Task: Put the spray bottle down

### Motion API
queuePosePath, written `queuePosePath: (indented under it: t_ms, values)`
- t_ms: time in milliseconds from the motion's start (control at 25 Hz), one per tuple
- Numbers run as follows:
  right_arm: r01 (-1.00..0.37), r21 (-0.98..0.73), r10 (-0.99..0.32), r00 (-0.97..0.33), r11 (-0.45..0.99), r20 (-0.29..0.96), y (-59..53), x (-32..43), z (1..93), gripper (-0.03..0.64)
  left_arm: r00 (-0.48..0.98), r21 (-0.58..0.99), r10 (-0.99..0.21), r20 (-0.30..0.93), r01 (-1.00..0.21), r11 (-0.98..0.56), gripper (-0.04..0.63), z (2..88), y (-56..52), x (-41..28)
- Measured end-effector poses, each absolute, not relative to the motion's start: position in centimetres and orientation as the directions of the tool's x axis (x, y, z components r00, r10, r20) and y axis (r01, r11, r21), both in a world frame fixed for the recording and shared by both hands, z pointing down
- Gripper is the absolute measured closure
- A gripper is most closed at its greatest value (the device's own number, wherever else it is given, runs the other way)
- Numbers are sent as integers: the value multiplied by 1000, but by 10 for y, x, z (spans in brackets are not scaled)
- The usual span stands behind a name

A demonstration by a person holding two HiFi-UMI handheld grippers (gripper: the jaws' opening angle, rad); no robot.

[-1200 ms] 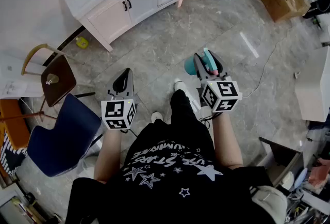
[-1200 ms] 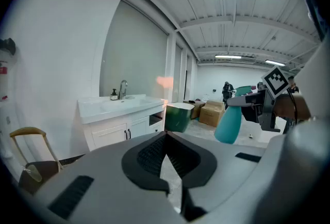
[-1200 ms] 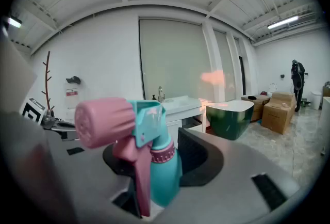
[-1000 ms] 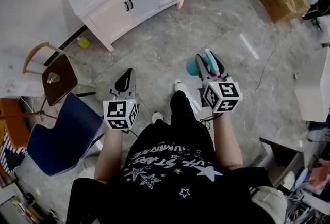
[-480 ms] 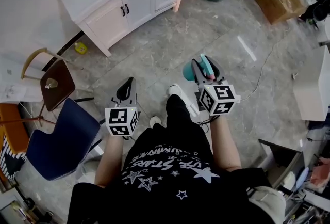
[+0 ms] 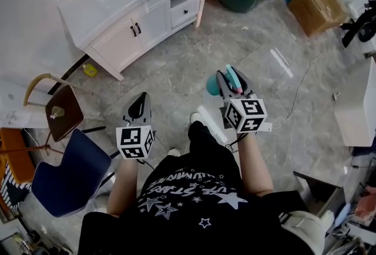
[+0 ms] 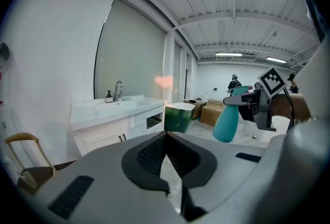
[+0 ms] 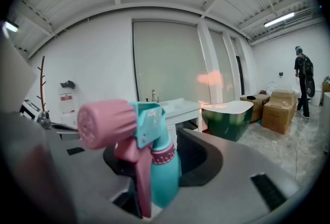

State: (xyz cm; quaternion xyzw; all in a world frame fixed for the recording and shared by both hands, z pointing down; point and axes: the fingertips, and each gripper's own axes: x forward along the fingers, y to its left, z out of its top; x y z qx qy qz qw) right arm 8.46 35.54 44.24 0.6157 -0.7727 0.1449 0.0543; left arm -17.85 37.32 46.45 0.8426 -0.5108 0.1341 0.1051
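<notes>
Right gripper [image 6: 230, 79]: jaws clamped on neck of teal spray bottle [image 6: 212, 86], pink nozzle pointing back toward hand, body hanging below jaws, over grey floor [image 6: 176, 66]. Left gripper [image 6: 138, 108]: level with right one, jaws together, nothing between. White sink cabinet [image 6: 126, 10] ahead of both, well apart. Judged progress: early. Bottle held in air, no surface beneath. Reaching a surface, lowering and releasing all remain.

Grey floor [image 6: 176, 71] under white vanity [image 6: 126, 24]
</notes>
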Motion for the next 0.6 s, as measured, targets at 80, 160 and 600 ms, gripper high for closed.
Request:
queuePosePath:
  t_ms: [80, 160, 600]
  values:
    - [-964, -167, -932, -245, 206, 266, 330, 101, 445, 440, 430, 31, -838, 337, -894, -447, 580, 464, 352, -165]
    - [-961, -175, -930, -255, 214, 265, 301, 118, 446, 440, 418, 17, -843, 338, -898, -439, 580, 464, 327, -150]
    - [-938, -179, -909, -336, 298, 245, 162, 192, 436, 443, 354, -23, -876, 327, -924, -382, 580, 452, 213, -72]
